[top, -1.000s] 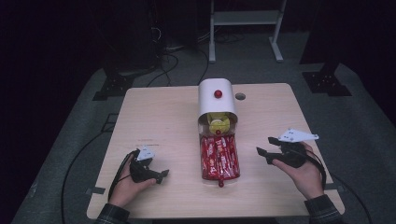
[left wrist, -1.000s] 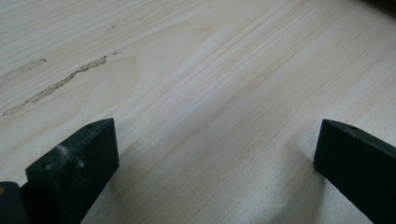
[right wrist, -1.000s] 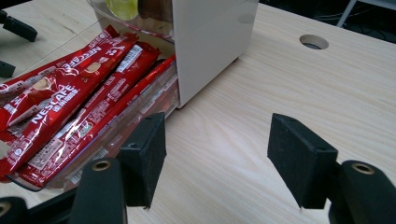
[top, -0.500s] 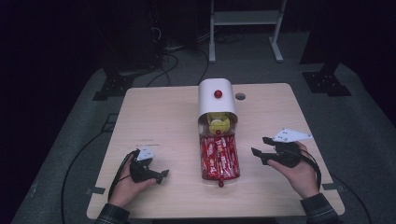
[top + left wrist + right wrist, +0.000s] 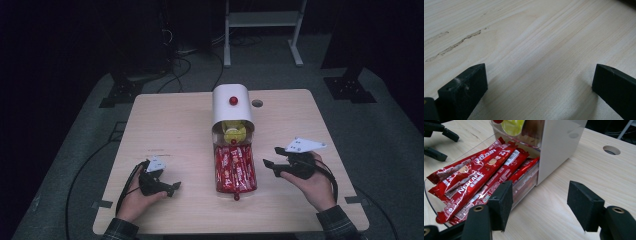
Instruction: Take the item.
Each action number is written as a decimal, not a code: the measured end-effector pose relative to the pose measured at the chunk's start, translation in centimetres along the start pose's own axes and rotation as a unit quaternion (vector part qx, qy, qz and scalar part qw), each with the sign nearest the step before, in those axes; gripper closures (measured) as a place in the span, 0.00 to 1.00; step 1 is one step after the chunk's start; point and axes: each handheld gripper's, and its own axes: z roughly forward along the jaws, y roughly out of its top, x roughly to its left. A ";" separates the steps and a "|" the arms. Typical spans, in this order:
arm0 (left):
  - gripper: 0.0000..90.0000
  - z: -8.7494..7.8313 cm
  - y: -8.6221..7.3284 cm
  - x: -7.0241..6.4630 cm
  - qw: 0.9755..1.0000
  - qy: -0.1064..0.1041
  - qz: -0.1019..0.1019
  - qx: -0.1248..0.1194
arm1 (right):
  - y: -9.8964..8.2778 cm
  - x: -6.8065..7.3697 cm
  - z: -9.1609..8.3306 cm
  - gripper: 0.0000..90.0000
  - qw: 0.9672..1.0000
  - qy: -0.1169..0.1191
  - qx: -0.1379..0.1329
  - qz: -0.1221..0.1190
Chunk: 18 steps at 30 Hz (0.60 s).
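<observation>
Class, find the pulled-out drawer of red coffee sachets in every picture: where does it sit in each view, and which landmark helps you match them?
High view: the drawer of red sachets lies centre, in front of the white box.
Left gripper view: not in it, bare tabletop.
Right gripper view: left half, beside the open right gripper.
Shared landmark: the round table hole.

The white cabinet (image 5: 559,147) runs off the top of the right gripper view, so its upper drawer (image 5: 516,130) with the yellow item (image 5: 511,126) is cut short. The red sachets (image 5: 474,180) partly disappear behind the near black jaw. From above, the print on those sachets is too small to read.
</observation>
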 end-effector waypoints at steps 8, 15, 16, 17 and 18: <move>0.00 0.0 0.0 0.0 1.000 0.000 0.000 0.000 | 0.2 0.6 0.6 0.40 1.000 0.008 0.003 -0.007; 0.00 0.0 0.0 0.0 1.000 0.000 0.000 0.000 | 0.5 1.2 1.3 0.41 1.000 0.018 0.005 -0.015; 0.00 0.0 0.0 0.0 1.000 0.000 0.000 0.000 | 0.5 1.3 1.4 0.41 1.000 0.020 0.006 -0.016; 0.00 0.0 0.0 0.0 1.000 0.000 0.000 0.000 | 0.5 1.5 1.6 0.41 1.000 0.022 0.006 -0.018; 0.00 0.0 0.0 0.0 1.000 0.000 0.000 0.000 | 0.5 1.5 1.6 0.41 1.000 0.022 0.006 -0.018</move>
